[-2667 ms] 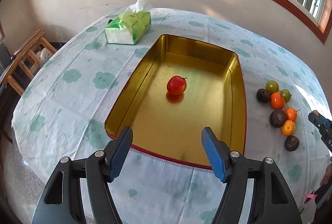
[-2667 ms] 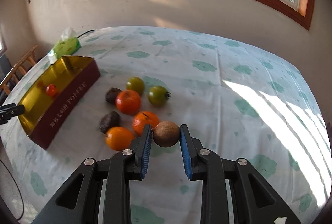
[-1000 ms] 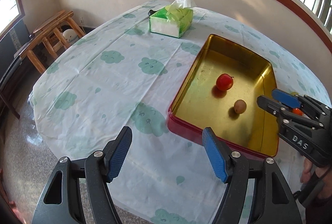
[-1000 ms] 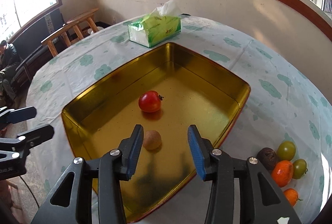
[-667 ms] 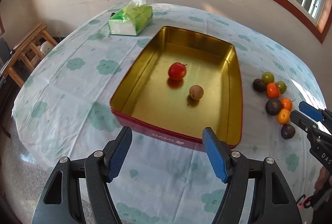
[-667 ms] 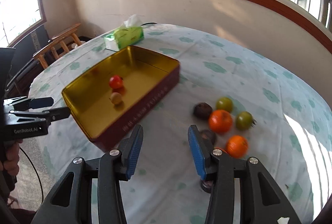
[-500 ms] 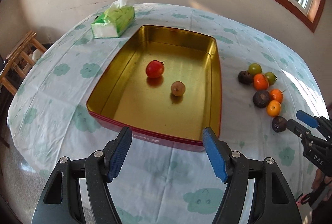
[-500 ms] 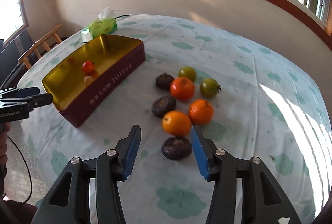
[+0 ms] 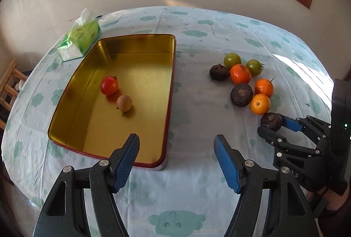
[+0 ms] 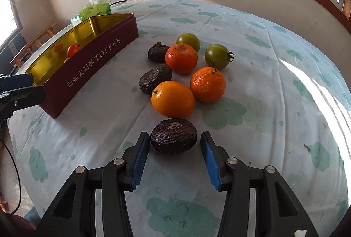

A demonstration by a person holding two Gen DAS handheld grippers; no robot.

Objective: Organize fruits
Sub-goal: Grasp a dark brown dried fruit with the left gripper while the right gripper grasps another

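Note:
A gold tin (image 9: 153,149) (image 10: 92,66) with red sides sits on the tablecloth and holds a red tomato (image 9: 109,85) and a small brown fruit (image 9: 124,102). To its right lie several loose fruits: oranges (image 10: 172,98), green tomatoes (image 10: 217,56) and dark wrinkled fruits (image 10: 155,78). My right gripper (image 10: 174,157) is open, its jaws on either side of the nearest dark wrinkled fruit (image 10: 173,136) (image 9: 271,120) without gripping it. My left gripper (image 9: 176,162) is open and empty above the tin's near right corner.
A green tissue box (image 9: 80,40) (image 10: 92,10) stands beyond the tin's far left corner. Wooden chairs (image 10: 35,39) stand off the table's left edge. A wall with a window runs behind the table.
My right gripper let the brown fruit go in the tin, swung right to the loose fruits and came down around the nearest dark one. My left gripper's view has shifted right.

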